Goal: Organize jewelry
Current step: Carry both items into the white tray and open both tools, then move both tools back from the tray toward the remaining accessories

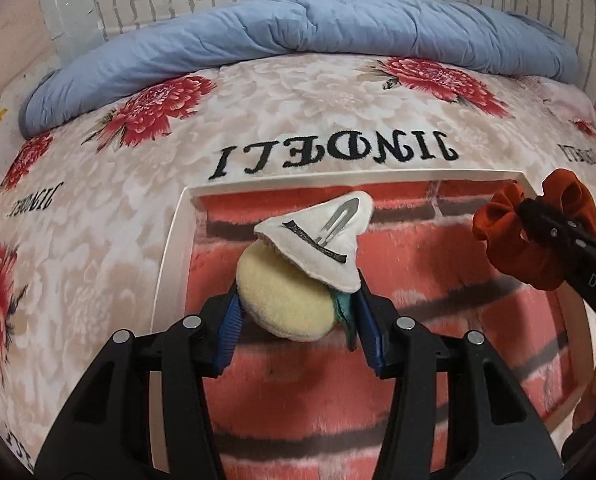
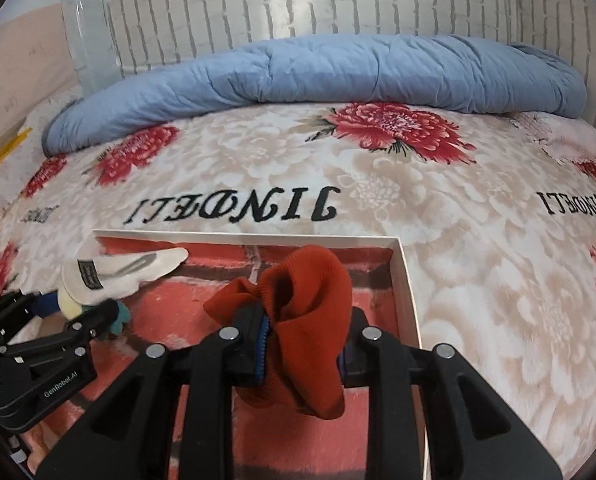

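My left gripper [image 1: 298, 320] is shut on a plush hair clip [image 1: 294, 304], a yellow puff with a white felt hat and a metal clip on top. It hangs above the white box [image 1: 170, 248] with a red brick-pattern lining. The clip also shows in the right wrist view [image 2: 110, 276], at the box's left side. My right gripper [image 2: 302, 348] is shut on an orange-red scrunchie [image 2: 310, 312] and holds it above the box's right part. The scrunchie also shows in the left wrist view [image 1: 514, 232], at the right.
The box [image 2: 410, 300] lies on a bed with a floral blanket [image 2: 458, 280] marked JINDELI. A rolled blue quilt [image 2: 318, 76] lies along the far edge against a white brick wall. A clear plastic container [image 2: 86, 32] stands at the back left.
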`<action>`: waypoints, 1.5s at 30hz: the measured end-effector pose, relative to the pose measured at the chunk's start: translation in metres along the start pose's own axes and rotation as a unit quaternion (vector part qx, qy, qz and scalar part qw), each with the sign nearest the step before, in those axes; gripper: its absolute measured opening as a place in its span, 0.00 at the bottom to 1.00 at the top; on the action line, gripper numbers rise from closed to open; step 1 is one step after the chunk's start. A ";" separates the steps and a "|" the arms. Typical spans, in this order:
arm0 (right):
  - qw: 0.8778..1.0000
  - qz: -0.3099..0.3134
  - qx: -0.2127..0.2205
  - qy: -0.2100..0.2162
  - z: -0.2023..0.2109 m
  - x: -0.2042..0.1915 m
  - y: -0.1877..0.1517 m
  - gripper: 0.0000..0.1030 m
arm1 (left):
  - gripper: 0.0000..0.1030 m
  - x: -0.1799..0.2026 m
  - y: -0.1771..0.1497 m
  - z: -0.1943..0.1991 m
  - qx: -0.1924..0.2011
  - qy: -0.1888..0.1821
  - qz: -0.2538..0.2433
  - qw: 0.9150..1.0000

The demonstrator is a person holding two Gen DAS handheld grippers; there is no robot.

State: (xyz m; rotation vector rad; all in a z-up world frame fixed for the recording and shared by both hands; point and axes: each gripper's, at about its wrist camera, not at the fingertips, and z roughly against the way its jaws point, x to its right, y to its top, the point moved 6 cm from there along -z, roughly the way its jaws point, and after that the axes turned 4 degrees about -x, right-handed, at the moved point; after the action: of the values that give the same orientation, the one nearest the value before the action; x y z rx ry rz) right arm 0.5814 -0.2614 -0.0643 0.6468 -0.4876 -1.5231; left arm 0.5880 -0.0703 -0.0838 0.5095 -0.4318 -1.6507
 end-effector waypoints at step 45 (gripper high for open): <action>0.999 -0.010 0.033 0.010 0.133 0.022 -0.095 0.70 | 0.95 -0.012 -0.095 0.154 0.086 0.002 0.022 0.996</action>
State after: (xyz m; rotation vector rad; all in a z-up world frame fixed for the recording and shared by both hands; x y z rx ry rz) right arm 0.4221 -0.2886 -0.0301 0.7188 -0.5190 -1.5225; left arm 0.4252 -0.0463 -0.0076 0.6266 -0.5812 -1.5773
